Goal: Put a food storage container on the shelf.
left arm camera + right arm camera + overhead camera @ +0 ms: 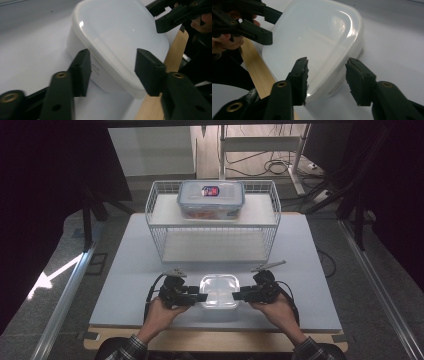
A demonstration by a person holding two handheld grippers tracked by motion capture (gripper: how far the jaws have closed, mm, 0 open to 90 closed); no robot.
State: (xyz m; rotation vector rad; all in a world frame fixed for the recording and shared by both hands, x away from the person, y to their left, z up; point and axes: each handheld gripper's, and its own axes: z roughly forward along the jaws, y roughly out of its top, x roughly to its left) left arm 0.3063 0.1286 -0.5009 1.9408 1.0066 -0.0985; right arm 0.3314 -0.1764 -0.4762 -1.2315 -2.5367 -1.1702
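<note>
White table (pixel 125 270) carries a wire basket rack (pixel 160 207) at the far side, with a clear clip-lid box (pixel 211 199) sitting on its top shelf. Near edge, centred: a translucent lidded container (pixel 219 291), flat on the table, lid on. Left gripper (pixel 196 297) comes in from the container's left side, right gripper (pixel 241 295) from its right, each in a hand (pixel 161 312). Both are released: in the left gripper view the jaws stand apart, straddling the lid edge of the container (pixel 120 37); the right gripper view shows the same, jaws spread on either side of the near rim (pixel 317 42). Can't tell for sure whether any pad already touches the wall, the angle's poor. My read: two-sided grab, probably to lift it toward the rack. To do it well, seat both sets of jaws under or on the lid lip, not on the smooth curved wall, which looks slippery. Close both together, keep heights matched so the box stays level, and lift straight before moving forward.
</note>
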